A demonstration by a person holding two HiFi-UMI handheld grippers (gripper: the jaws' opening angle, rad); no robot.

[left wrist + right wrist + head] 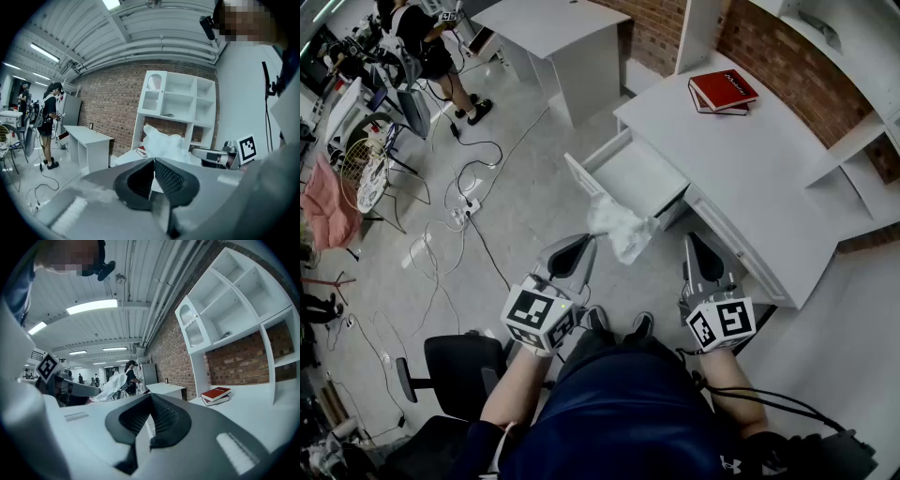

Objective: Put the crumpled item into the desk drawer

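The crumpled item (621, 230) is a white, wrinkled wad of thin sheet, puffy and bunched. One end is pinched in the closed left tool (589, 240). It is held in the air just beside the drawer's near side wall, by the front corner. The drawer (633, 173) is white and shallow, and it is pulled wide open.

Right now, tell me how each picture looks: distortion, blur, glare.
Head view: evenly lit and sharp, the white crumpled item nearly blending with the pale drawer. Left gripper view: fisheye bends the ceiling, the near left gripper body is soft. Right gripper view: same curvature, ceiling light glares.
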